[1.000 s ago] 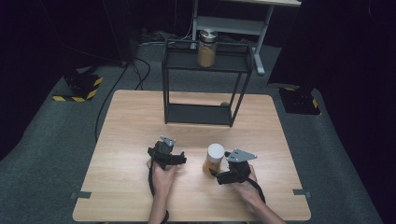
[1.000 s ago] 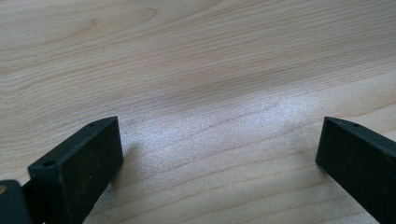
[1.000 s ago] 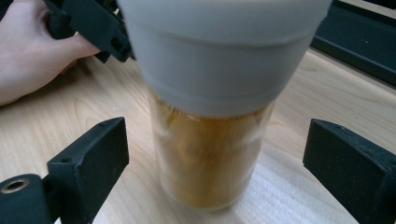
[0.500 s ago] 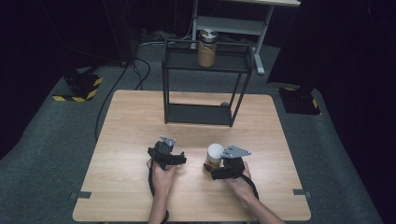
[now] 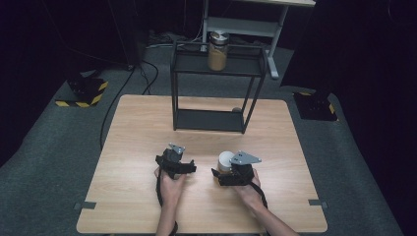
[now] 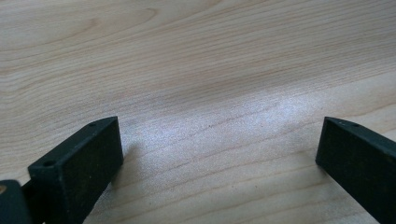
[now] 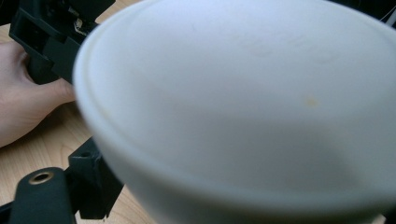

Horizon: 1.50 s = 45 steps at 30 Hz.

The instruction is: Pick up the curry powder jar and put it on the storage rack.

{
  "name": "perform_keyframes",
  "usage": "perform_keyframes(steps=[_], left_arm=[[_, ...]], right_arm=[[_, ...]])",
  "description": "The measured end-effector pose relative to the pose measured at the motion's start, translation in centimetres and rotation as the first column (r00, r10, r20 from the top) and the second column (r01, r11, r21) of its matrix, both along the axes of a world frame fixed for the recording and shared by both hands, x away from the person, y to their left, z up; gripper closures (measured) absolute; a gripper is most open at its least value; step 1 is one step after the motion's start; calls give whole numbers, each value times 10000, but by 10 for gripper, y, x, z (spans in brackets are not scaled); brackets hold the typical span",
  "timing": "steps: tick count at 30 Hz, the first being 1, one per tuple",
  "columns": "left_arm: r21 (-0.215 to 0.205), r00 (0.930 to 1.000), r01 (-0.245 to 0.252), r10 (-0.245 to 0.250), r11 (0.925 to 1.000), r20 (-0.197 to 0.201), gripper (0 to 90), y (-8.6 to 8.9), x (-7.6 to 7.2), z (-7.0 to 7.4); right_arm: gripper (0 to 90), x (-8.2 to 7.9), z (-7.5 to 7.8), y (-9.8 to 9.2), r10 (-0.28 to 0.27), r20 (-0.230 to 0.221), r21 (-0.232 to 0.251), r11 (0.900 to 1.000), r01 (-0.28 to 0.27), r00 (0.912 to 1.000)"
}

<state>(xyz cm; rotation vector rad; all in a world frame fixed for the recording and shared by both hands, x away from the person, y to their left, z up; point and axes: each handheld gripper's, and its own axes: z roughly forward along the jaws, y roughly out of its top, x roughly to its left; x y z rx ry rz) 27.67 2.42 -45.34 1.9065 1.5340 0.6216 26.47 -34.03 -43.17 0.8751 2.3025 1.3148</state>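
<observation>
The jar (image 5: 225, 161) with a white lid stood on the desk (image 5: 128, 147) near the middle of its front half, closer to the front edge than to the rack (image 5: 211, 93) at the back. The right gripper (image 5: 225, 169) had its jaws around the jar; they had just been closing, and in the right gripper view the lid (image 7: 243, 107) sat so close and blurred that I could not tell whether the pads already pressed on it. The left gripper (image 5: 173, 158) rested just beside it to the left, its jaws standing wide apart over bare wood in the left gripper view. A second jar (image 5: 217, 51) stood on the rack's top shelf.
</observation>
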Motion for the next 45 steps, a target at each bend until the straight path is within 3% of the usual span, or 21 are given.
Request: perform_keyframes(steps=[24,45], left_arm=[[-2,10000,-1,1,10000,-1,5,0,0,0],[-1,10000,0,0,10000,1,6,0,0,0]], right_arm=[[328,-4,-6,2,-113,263,140,9998,110,9996],[341,-1,-3,-1,110,294,146,9998,-114,9995]])
